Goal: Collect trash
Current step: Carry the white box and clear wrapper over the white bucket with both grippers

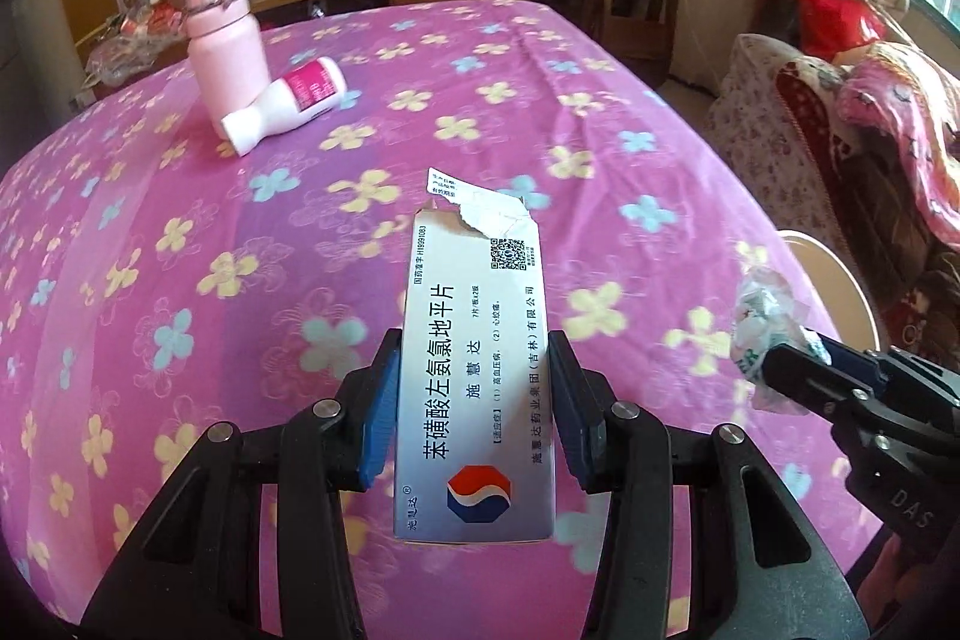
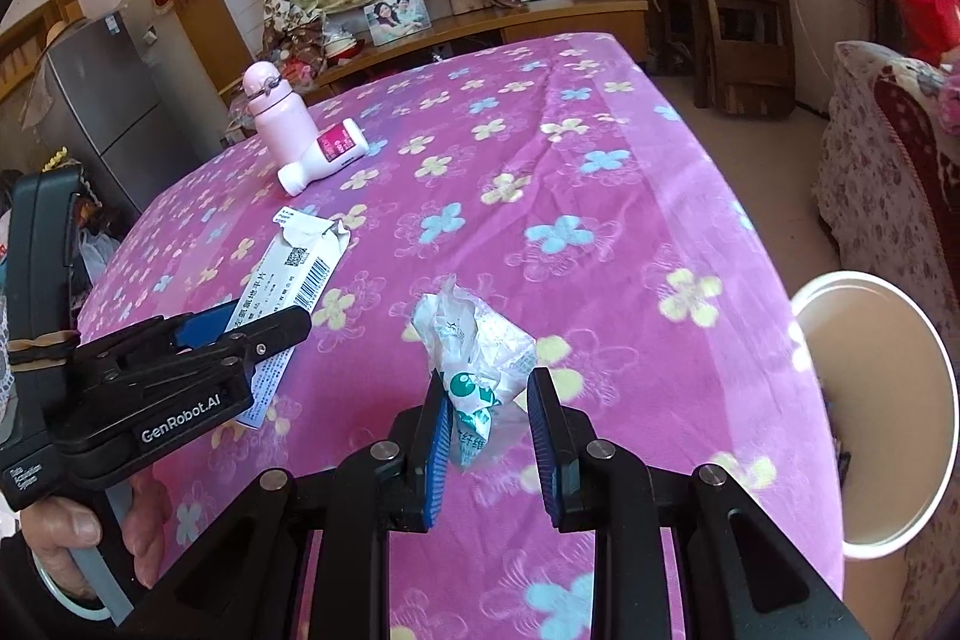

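1. Step in hand: both pieces of trash are picked up and ready to carry. The left gripper [image 1: 474, 394] has its jaws clamped on the medicine box [image 1: 474, 370], at the frame's centre, above the pink floral table [image 1: 240, 232].
2. The right gripper [image 2: 486, 424] has its jaws nearly closed, pinching the crumpled wrapper [image 2: 474, 340].
3. Next, probably: bring both over the white bin [image 2: 882, 412] at the right edge, then release.
4. The box is white and flattened, with a torn flap; the wrapper is thin, white-green plastic.

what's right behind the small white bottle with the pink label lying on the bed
A taller pale pink bottle stands upright directly behind the lying white bottle, apparently touching it. The white bottle covers part of its base, so contact there stays unseen.
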Demonstrator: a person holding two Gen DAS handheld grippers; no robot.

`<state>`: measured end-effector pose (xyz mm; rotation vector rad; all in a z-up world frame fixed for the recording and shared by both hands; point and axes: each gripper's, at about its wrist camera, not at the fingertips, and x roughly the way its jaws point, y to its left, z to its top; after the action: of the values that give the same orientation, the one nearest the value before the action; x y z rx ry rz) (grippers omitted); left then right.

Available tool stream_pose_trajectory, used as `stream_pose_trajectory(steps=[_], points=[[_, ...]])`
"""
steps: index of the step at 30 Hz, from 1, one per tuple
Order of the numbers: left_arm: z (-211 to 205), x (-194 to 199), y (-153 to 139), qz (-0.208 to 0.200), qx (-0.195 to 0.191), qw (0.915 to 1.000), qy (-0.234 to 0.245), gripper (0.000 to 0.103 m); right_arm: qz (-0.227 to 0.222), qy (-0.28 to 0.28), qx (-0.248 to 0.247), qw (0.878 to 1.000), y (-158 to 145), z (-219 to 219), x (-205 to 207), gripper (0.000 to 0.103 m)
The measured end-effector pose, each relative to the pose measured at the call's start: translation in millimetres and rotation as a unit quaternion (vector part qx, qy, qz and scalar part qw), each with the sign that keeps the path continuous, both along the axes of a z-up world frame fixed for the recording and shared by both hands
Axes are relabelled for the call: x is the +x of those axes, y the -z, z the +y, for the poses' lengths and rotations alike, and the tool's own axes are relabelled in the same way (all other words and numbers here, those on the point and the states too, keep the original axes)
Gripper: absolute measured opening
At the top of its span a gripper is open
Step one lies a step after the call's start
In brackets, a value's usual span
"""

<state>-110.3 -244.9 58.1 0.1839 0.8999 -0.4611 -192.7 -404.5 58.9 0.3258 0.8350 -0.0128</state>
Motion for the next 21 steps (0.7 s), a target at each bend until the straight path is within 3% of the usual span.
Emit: stream_pose_trajectory(steps=[21], points=[[-108, -59, -12, -0.006, -0.008, 0.9956, 0.093, 0.044, 0.003, 0.105, -0.004, 0.994, -7, -93, -80, 0.024]])
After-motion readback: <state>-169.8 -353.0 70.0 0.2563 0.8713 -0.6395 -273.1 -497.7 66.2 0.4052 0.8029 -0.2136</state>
